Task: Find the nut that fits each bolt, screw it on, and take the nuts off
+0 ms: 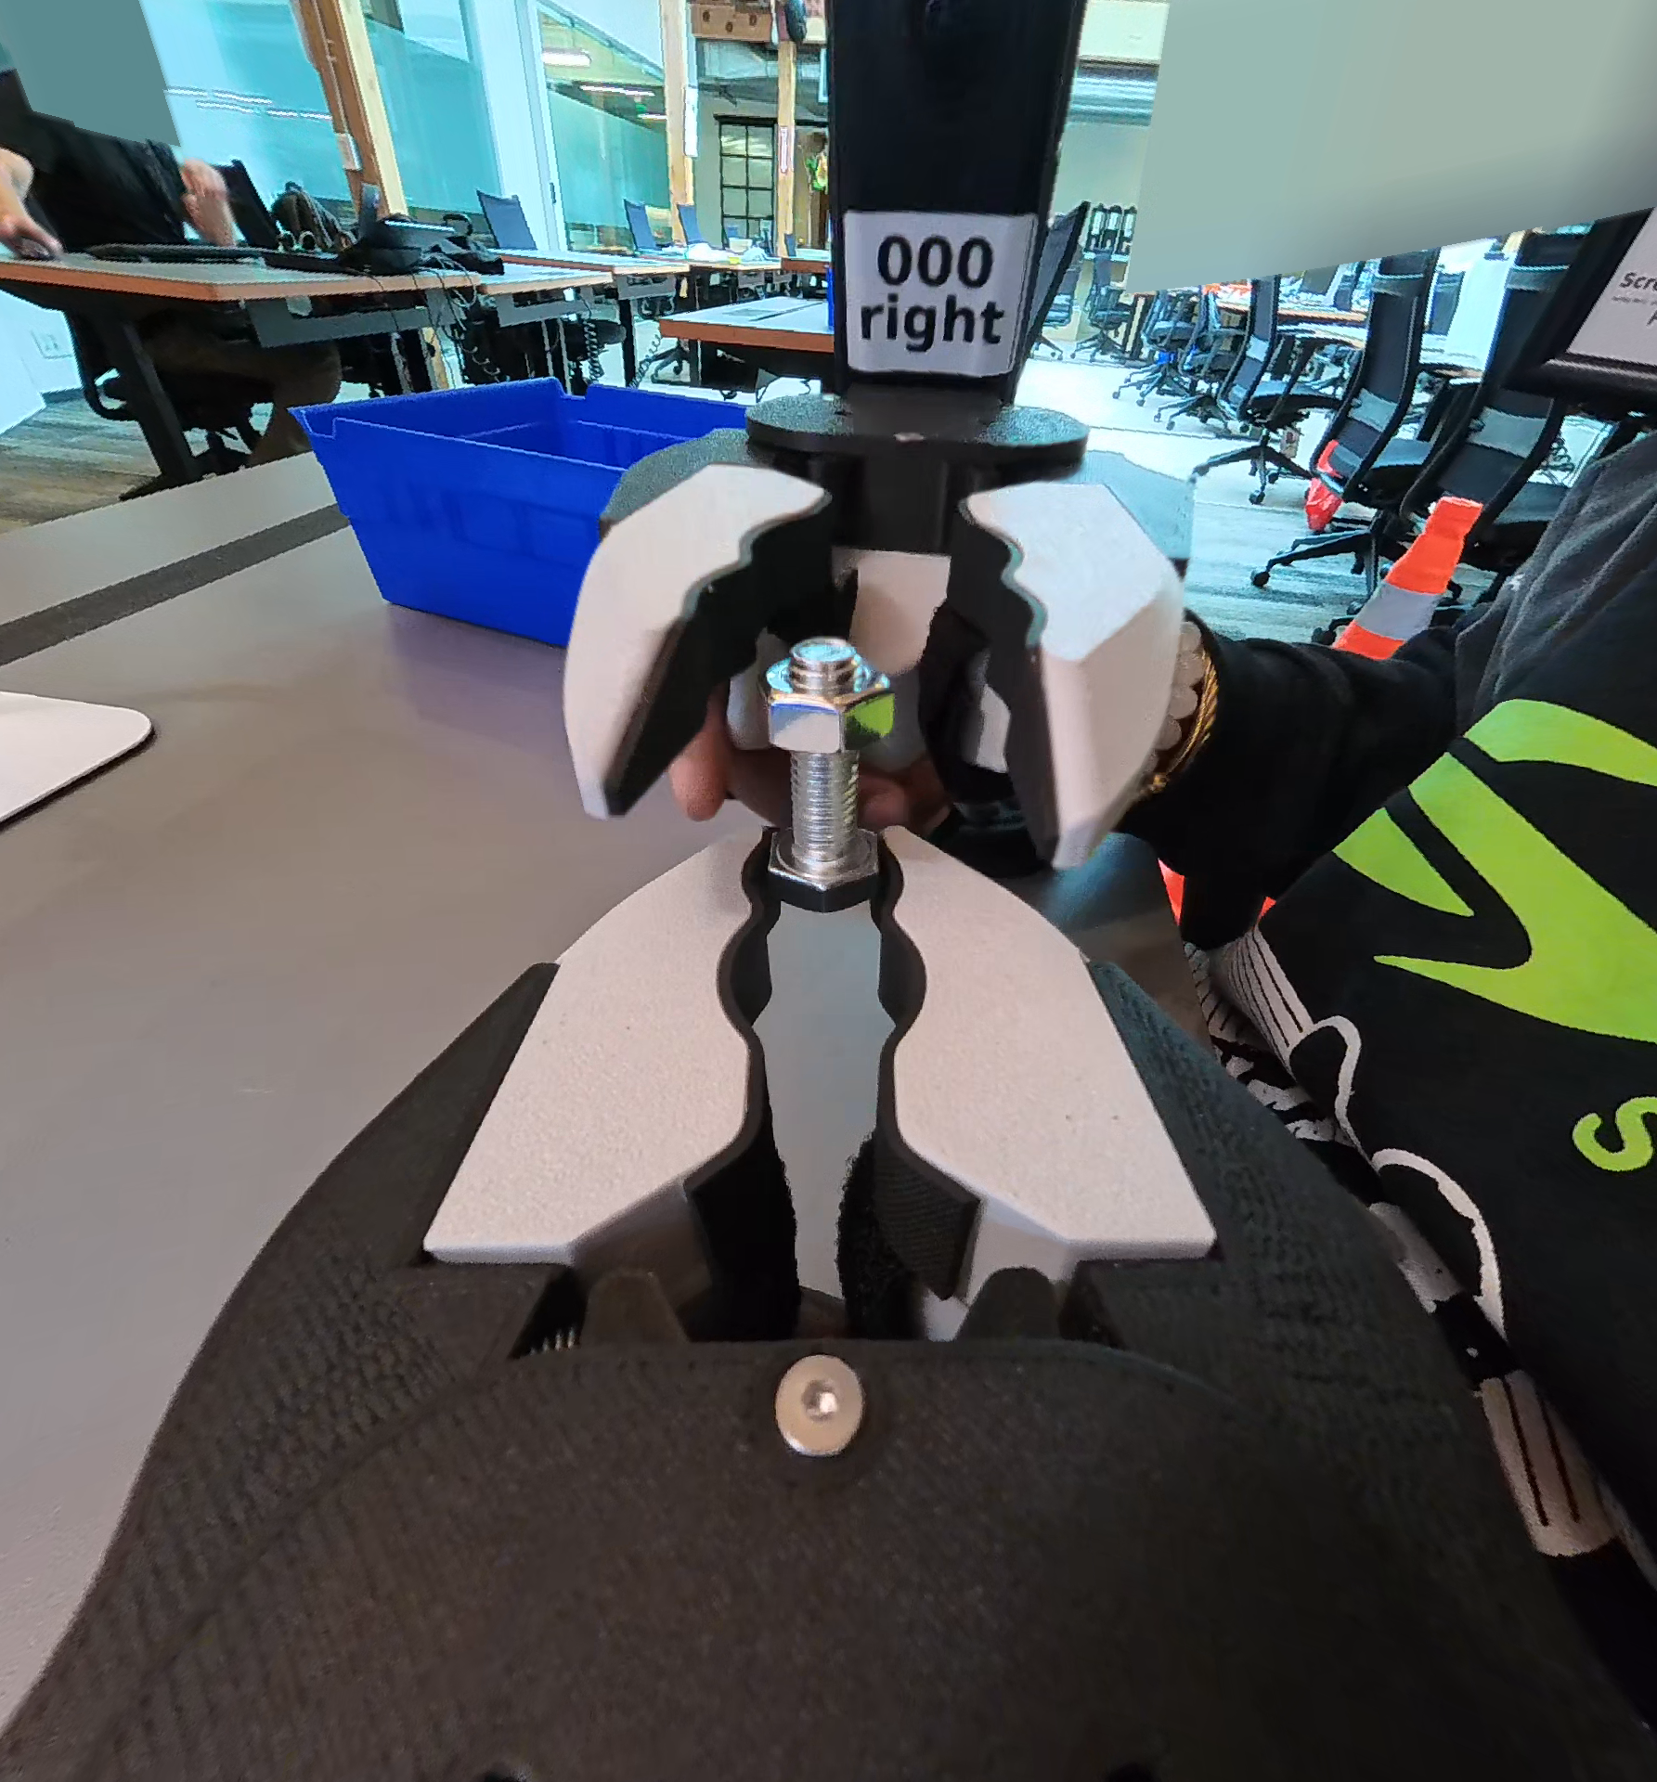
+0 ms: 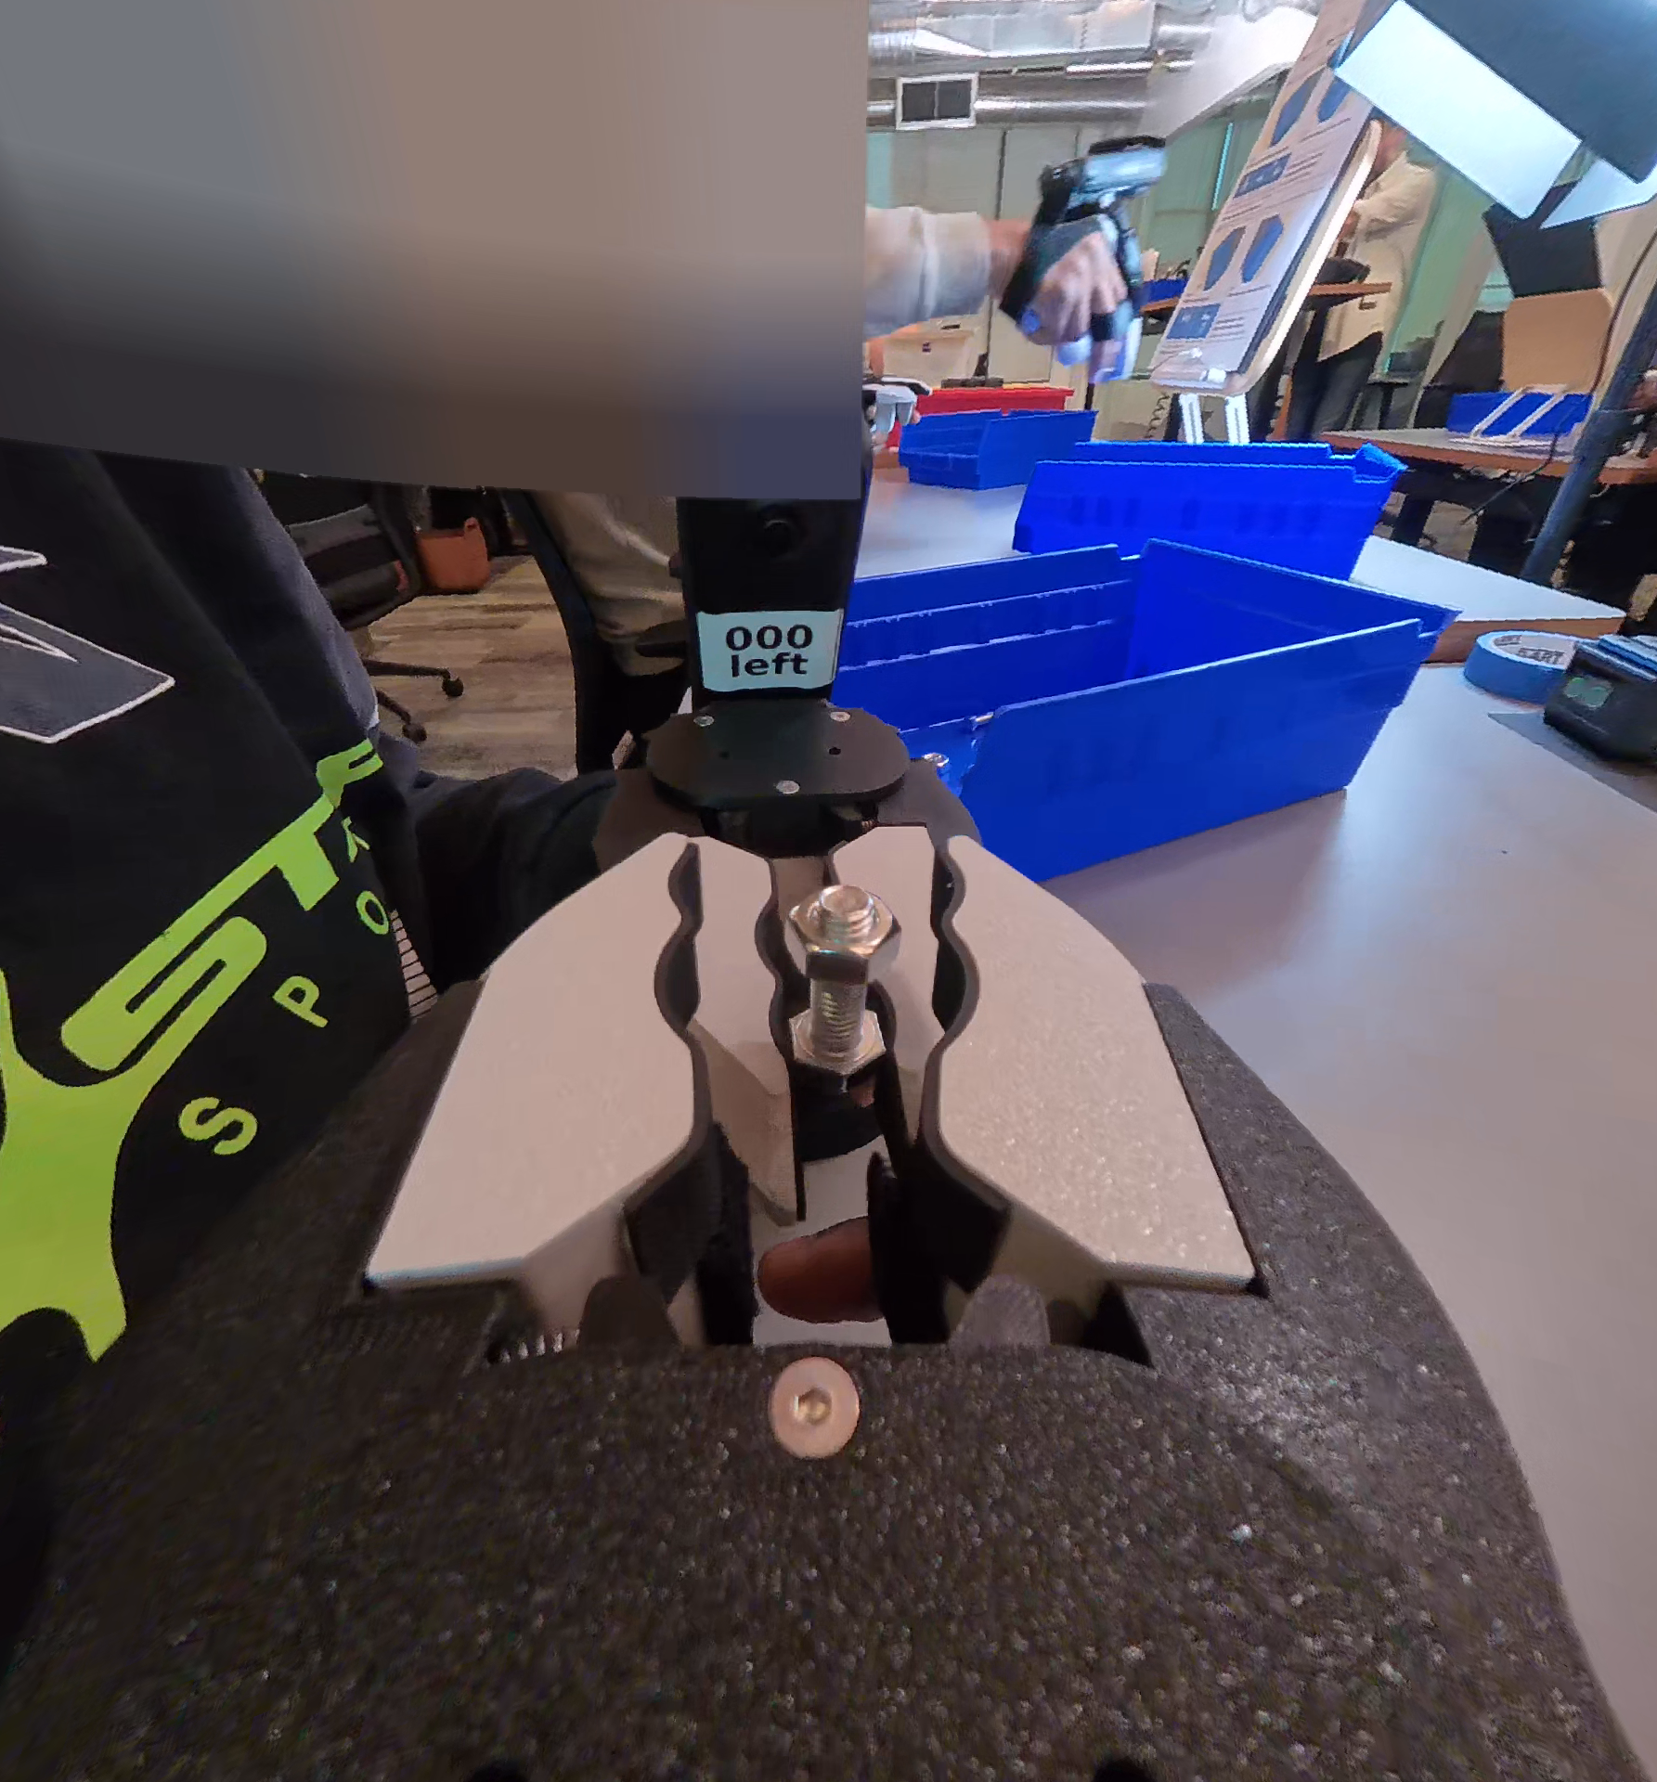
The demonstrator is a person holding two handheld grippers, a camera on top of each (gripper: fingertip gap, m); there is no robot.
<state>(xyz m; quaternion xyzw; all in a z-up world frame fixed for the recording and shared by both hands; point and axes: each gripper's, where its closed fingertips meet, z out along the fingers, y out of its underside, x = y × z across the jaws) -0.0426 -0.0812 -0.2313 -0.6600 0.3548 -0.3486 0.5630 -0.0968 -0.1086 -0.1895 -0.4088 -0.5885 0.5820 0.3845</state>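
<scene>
The left gripper [image 1: 822,892] has its fingers clamped on the head of a bolt [image 1: 824,800] that stands upright above the grey bench [image 1: 226,868]. The right gripper [image 2: 829,950] faces it with fingers spread wide either side of the nut [image 1: 829,709] threaded near the bolt's tip, not touching it. A blue bin [image 1: 477,482] sits on the bench behind.

Your silver bolt [image 1: 822,800] stands upright at the frame's centre in the left wrist view, its hex head at the bottom, clamped. Your shiny hex nut [image 1: 829,712] sits threaded near its top, with only the threaded tip showing above it.
</scene>
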